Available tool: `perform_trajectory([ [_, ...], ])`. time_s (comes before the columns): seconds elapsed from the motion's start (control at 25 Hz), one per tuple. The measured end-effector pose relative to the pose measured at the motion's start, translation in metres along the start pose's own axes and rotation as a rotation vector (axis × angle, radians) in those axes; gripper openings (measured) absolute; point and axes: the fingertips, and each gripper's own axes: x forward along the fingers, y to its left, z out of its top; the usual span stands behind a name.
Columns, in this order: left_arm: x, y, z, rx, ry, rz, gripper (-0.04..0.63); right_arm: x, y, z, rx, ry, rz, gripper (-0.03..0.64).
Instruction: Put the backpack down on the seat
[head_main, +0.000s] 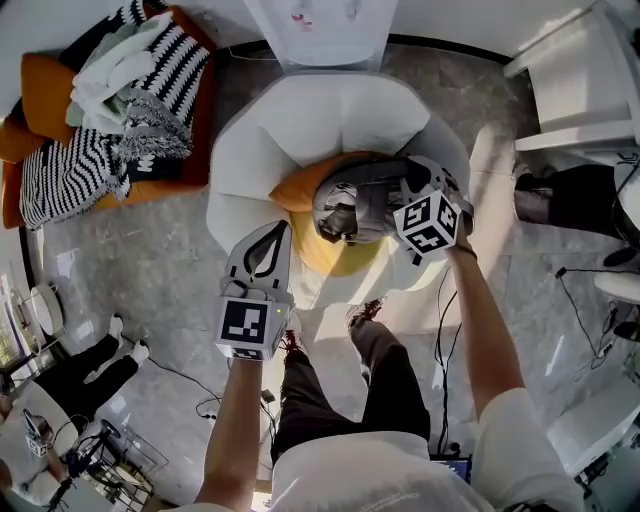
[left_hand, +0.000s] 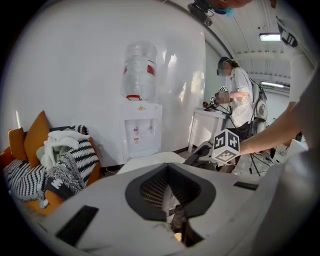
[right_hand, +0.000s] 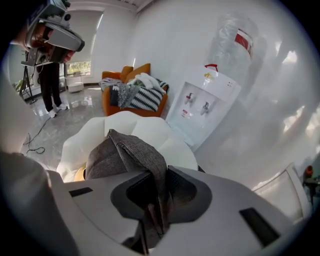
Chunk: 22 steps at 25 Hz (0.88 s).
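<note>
A grey backpack (head_main: 355, 205) hangs over the seat of a white armchair (head_main: 250, 140), above an orange cushion (head_main: 298, 192). My right gripper (head_main: 405, 197) is shut on a fold of its grey fabric at the top. In the right gripper view the backpack (right_hand: 120, 155) runs down between the right gripper's (right_hand: 155, 202) jaws, with the armchair (right_hand: 155, 132) below. My left gripper (head_main: 278, 235) hovers at the chair's front left edge, shut with nothing in it. In the left gripper view the left gripper (left_hand: 172, 202) points over the armchair (left_hand: 145, 161).
A water dispenser (head_main: 320, 30) stands against the wall behind the chair. An orange sofa (head_main: 30, 100) piled with striped blankets is at the left. A white table (head_main: 580, 90) sits at the right. Cables (head_main: 440, 340) trail on the floor. A person (left_hand: 241, 100) stands by a far table.
</note>
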Motion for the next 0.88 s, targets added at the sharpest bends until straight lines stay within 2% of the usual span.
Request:
perform_trajectory([
  [0.24,-0.003,-0.002,-0.002,-0.004,-0.001,0.001,0.002,-0.004,0.001,0.000,-0.066,0.008,-0.012,0.045],
  [0.88,-0.013,-0.010,-0.013,0.004,0.000,-0.008,0.002,-0.020,0.002,-0.006,-0.148,0.004,-0.050,0.163],
])
